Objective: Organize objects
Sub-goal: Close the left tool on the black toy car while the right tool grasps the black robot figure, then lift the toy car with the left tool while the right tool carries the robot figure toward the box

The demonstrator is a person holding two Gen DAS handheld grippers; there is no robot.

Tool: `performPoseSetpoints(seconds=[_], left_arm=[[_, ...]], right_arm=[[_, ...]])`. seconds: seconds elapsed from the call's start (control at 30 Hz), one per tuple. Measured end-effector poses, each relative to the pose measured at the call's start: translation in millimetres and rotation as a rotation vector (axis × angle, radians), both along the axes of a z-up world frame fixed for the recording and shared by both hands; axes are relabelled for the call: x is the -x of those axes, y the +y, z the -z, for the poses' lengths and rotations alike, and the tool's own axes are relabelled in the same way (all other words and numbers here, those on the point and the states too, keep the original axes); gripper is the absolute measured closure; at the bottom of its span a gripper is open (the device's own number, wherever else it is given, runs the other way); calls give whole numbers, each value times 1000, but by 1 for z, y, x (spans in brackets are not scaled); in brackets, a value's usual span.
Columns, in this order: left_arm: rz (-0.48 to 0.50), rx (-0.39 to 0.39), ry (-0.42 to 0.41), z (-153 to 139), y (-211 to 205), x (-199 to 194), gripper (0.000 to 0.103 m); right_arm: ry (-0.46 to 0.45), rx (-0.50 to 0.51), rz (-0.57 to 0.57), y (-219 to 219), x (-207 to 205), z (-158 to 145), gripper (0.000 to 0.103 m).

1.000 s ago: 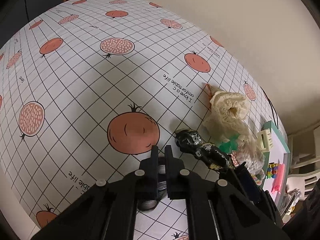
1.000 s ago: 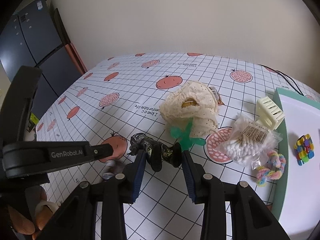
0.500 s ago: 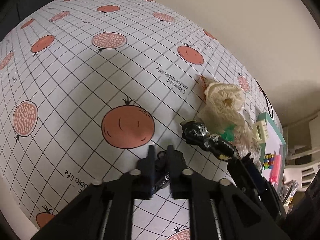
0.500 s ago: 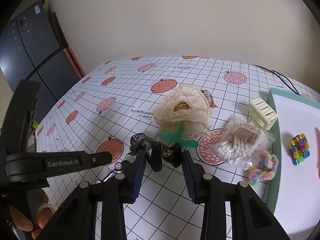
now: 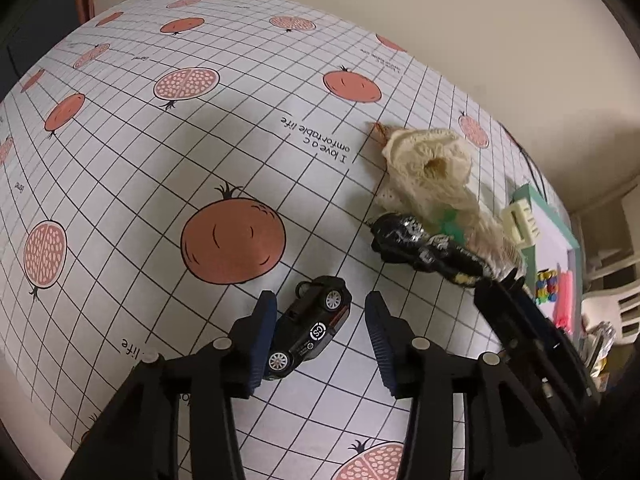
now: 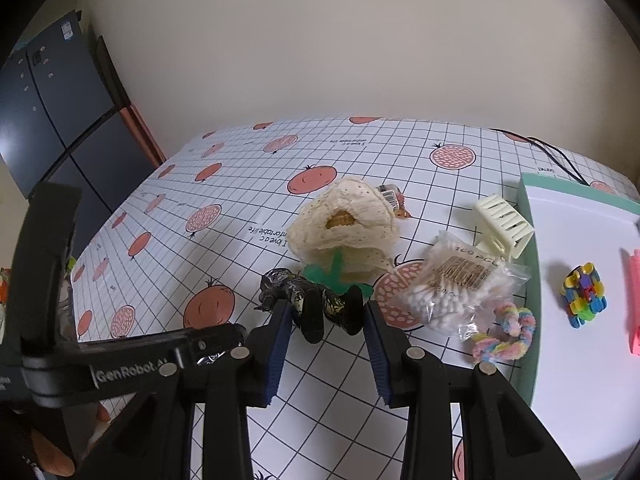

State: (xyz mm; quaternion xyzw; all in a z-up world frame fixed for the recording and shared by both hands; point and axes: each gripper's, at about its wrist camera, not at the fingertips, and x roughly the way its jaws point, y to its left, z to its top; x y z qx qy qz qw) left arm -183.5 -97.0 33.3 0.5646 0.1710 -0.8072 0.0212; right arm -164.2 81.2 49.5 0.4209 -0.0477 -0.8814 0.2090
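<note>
Lying between the spread fingers of the left hand-held gripper, a black toy car marked "CS" rests on the surface printed "I love a comfortable life". The right hand-held gripper, also apart, flanks a black figurine; at its 9 o'clock, an arm reads "GenRobot.AI".

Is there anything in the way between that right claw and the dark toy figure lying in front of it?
Nothing visible. The right gripper is open, its fingers already on either side of the figure's legs, with only bare tablecloth beneath. The green piece and lace cloth lie behind the figure, not in front.
</note>
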Motion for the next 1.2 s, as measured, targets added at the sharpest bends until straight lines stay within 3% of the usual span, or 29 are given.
performPoseSetpoints(seconds=[0.4,0.73,1.2], left_arm=[[39,99,-57,15,9,-2,56],[39,86,-47,12,4,-7,67],[26,59,-11,1,9,-6,68]], right_arm=[[-9,5,5,5,0,1,64],[-10,5,6,5,0,1,64],[17,25,6,10,-1,-11,64]])
